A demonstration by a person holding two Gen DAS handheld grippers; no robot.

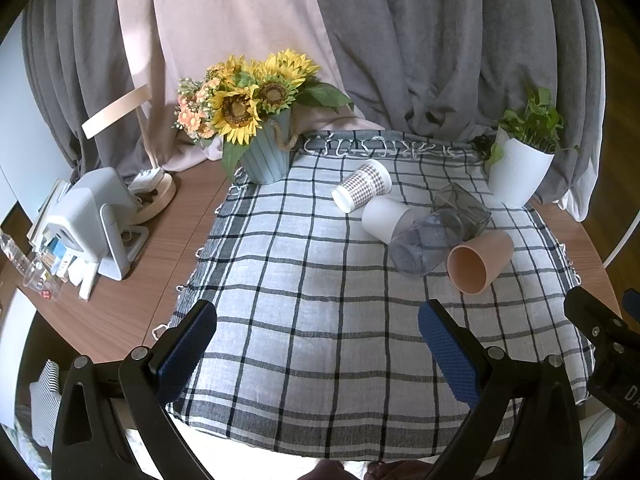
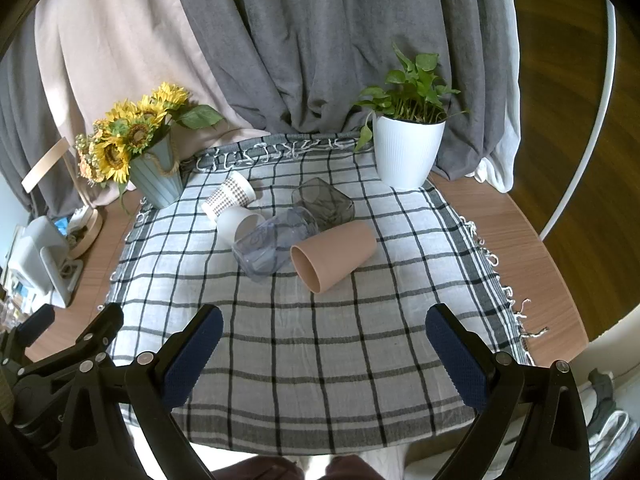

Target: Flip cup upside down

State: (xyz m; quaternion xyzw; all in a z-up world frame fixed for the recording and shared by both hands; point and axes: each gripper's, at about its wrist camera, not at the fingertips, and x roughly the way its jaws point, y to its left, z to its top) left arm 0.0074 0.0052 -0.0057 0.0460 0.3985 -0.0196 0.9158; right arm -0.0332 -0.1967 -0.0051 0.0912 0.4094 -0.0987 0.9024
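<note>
Several cups lie on their sides in a cluster on the checked cloth [image 1: 304, 320]: a peach cup [image 1: 478, 262] [image 2: 334, 254], a clear bluish cup [image 1: 428, 242] [image 2: 272, 242], a white cup [image 1: 386, 218] [image 2: 236, 220], a houndstooth paper cup [image 1: 360, 186] [image 2: 228, 196] and a smoky grey glass [image 1: 464, 204] [image 2: 324, 202]. My left gripper [image 1: 318, 320] is open and empty, over the cloth's near part. My right gripper [image 2: 324, 326] is open and empty, short of the peach cup.
A sunflower pot [image 1: 264, 156] [image 2: 154, 178] stands at the cloth's back left, a white plant pot [image 1: 518, 172] [image 2: 406, 152] at the back right. A grey device [image 1: 94, 220] and clutter sit on the wooden table's left. Curtains hang behind.
</note>
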